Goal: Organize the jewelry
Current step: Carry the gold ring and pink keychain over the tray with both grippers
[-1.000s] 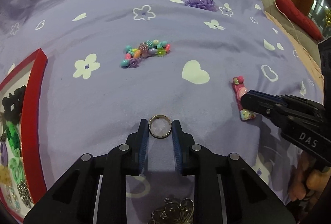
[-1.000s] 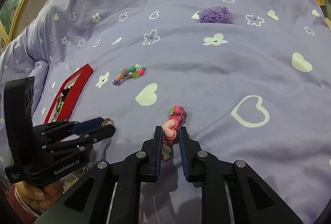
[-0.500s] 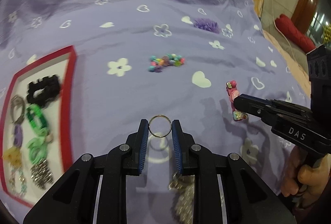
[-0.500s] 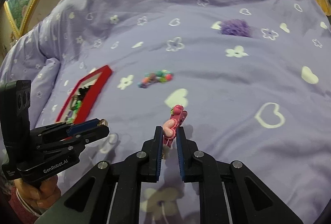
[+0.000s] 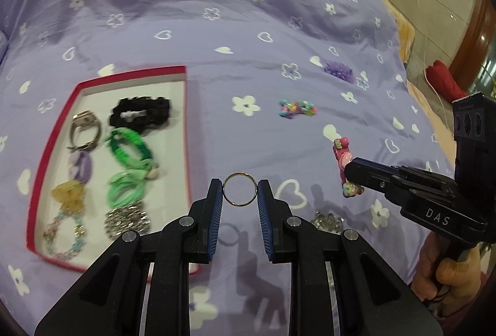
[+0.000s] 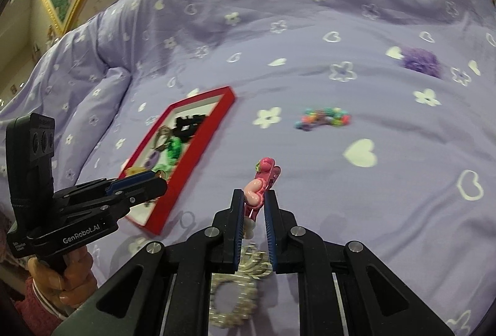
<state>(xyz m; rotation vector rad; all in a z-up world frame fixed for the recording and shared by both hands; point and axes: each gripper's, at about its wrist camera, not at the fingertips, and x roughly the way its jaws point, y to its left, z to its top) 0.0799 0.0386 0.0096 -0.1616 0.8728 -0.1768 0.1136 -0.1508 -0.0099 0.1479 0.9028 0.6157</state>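
Observation:
My left gripper (image 5: 240,191) is shut on a silver ring (image 5: 240,189) and holds it above the purple bedspread, just right of the red tray (image 5: 187,131). The tray holds a black scrunchie (image 5: 141,112), green hair ties (image 5: 130,150), a watch (image 5: 85,129) and other pieces. My right gripper (image 6: 251,205) is shut on a pink hair clip (image 6: 259,188), lifted off the bed; it also shows in the left wrist view (image 5: 342,156). The tray shows in the right wrist view (image 6: 198,146), with the left gripper (image 6: 155,184) in front of it.
A colourful bead bracelet (image 5: 297,109) and a purple scrunchie (image 5: 338,70) lie farther out on the bedspread. A silver tiara (image 6: 238,289) lies under the right gripper. A red cushion (image 5: 446,80) lies on the floor beyond the bed's right edge.
Both grippers have lifted off the bedspread with the ring and the pink clip. The left gripper has swung toward the tray, which now shows fully.

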